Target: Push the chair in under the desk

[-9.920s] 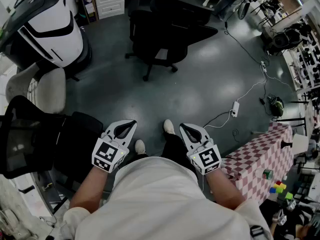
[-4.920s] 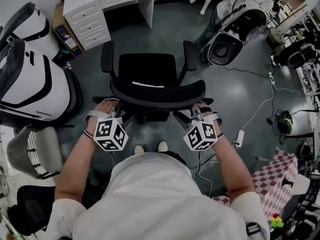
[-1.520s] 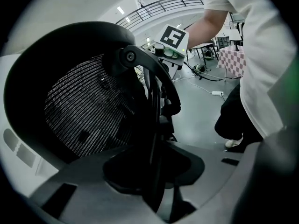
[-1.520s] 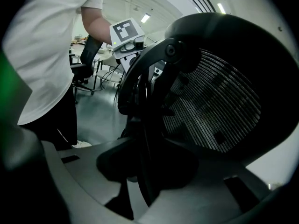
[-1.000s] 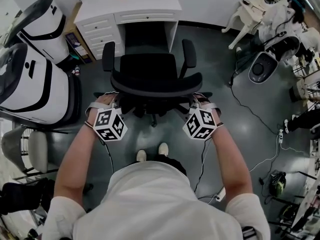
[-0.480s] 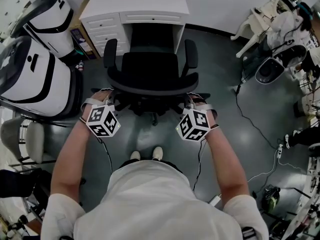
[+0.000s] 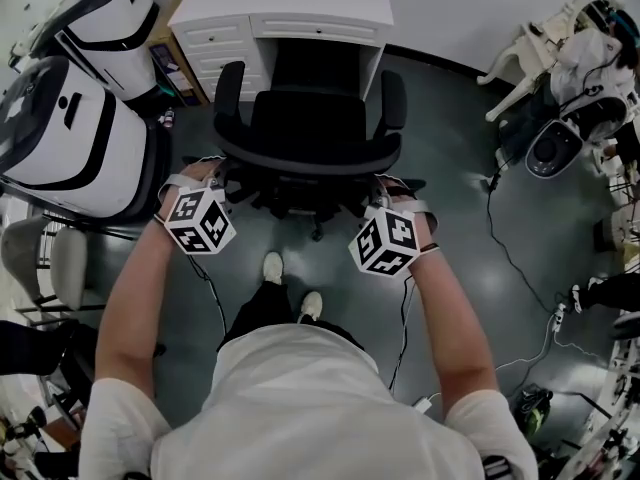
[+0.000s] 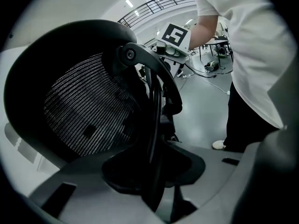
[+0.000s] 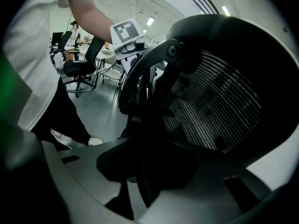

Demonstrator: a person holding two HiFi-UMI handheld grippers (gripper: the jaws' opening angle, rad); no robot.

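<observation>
Grey floor (image 7: 460, 158) meets the white desk (image 7: 300, 10); our left gripper (image 7: 207, 182) and right gripper (image 7: 390, 196) each clamp the chair (image 7: 305, 128) backrest rim.

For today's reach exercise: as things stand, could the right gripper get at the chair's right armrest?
Probably yes. The right gripper grips the backrest just behind the right armrest, with only bare floor alongside; it would have to let go first.

We see the black mesh-backed chair (image 7: 305, 133) upright, facing the white desk (image 7: 300, 3) just beyond it at twelve o'clock.
</observation>
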